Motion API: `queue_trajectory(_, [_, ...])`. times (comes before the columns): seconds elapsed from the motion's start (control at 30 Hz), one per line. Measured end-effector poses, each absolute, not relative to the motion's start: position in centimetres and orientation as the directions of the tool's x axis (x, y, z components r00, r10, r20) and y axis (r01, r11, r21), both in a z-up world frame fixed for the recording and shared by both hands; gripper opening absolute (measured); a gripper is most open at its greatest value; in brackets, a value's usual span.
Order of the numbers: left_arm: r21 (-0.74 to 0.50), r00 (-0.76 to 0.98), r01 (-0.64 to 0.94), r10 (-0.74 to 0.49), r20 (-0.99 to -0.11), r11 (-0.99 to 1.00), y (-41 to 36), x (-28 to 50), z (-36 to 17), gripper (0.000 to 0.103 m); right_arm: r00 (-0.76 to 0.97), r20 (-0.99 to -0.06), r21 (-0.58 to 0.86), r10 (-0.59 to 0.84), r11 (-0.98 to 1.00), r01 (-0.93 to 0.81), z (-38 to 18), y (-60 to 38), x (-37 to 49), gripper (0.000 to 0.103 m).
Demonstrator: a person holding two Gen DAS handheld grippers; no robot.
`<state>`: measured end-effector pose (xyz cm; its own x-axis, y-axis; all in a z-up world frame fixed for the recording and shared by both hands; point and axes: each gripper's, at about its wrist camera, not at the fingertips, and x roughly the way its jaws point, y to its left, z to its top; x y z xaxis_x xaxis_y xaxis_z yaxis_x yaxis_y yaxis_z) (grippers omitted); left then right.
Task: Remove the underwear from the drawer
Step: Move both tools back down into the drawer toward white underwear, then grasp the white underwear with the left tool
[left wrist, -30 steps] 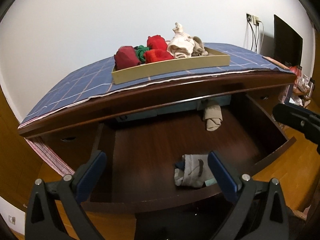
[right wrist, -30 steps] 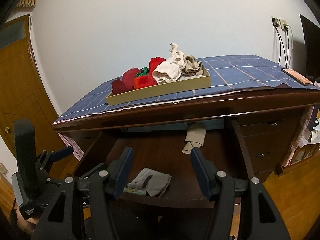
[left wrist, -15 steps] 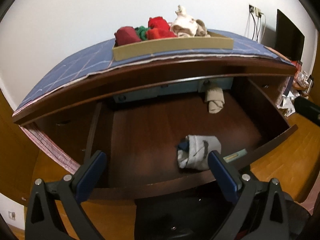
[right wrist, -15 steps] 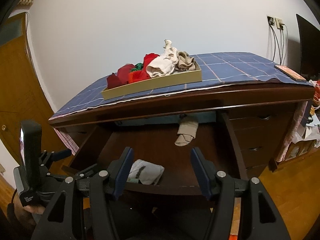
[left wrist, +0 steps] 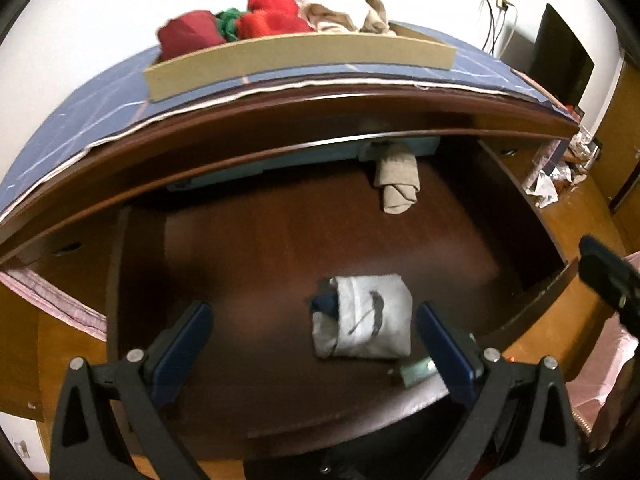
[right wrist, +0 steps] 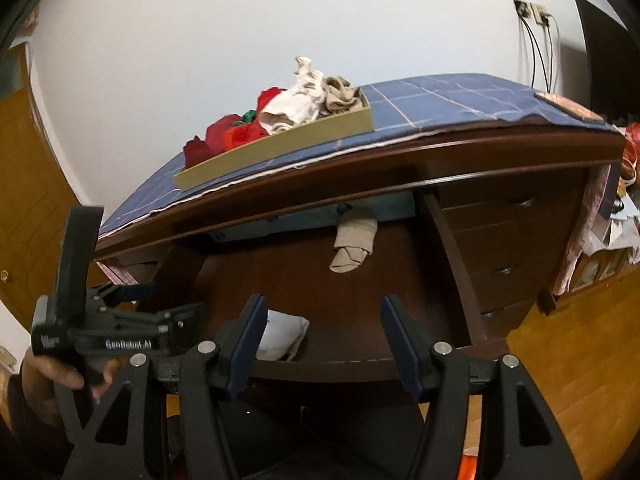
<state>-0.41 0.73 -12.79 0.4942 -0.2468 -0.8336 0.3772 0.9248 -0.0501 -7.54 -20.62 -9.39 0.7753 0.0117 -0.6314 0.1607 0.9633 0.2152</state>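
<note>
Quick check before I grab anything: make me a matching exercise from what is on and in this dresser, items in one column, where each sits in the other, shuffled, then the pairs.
Items:
1. folded grey-white garment with a dark mark
2. rolled beige garment
3. flat tan cardboard tray of red, green and cream clothes
4. black flat screen

Places:
A. back of the open drawer
B. on the blue checked cloth atop the dresser
C. near the drawer's front edge
D. by the wall, far right

Pairs: 1-C, 2-A, 3-B, 4-D
</note>
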Motion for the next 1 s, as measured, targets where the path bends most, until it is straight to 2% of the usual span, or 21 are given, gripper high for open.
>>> queue_trajectory(0.33, [-0.034,0.296,0.505,-0.21,-0.932,0.863,-4.0,3.3,-16.3,0.097,0.75,-0.662,0.246,0.01,0.947,0.205,-10.7,-22.7,-5.8,0.062])
queue_trajectory(0.47, [0.011,0.25,0.544,-0.15,-0.957,0.839,-5.0,3.8,-18.0,0.093,0.729,-0.683,0.274,0.034,0.938,0.212,-11.3,-23.8,-4.3,0.062])
queue_trajectory(0.67, [-0.109,0.115,0.523,-0.197,-0.974,0.845,-4.5,4.5,-19.4,0.089,0.686,-0.722,0.317,0.091,0.925,0.212,-11.9,-24.9,-1.0,0.062])
queue_trajectory(0.8, [-0.18,0.034,0.495,-0.227,-0.973,0.85,-4.2,4.9,-20.2,0.085,0.644,-0.76,0.276,0.09,0.941,0.195,-12.7,-25.0,1.7,0.062])
queue_trajectory(0.87, [-0.207,-0.003,0.48,-0.235,-0.972,0.853,-4.0,5.1,-20.7,0.079,0.61,-0.781,0.295,0.132,0.939,0.175,-13.2,-25.2,3.0,0.062])
queue_trajectory(0.93, [-0.205,-0.024,0.471,-0.22,-0.975,0.858,-3.9,5.0,-21.3,0.053,0.584,-0.796,0.336,0.162,0.92,0.203,-13.9,-26.0,4.2,0.062])
queue_trajectory(1.0, [-0.185,-0.002,0.482,-0.21,-0.978,0.856,-4.0,4.6,-21.2,0.052,0.57,-0.804,0.356,0.168,0.905,0.235,-14.4,-26.5,5.1,0.062])
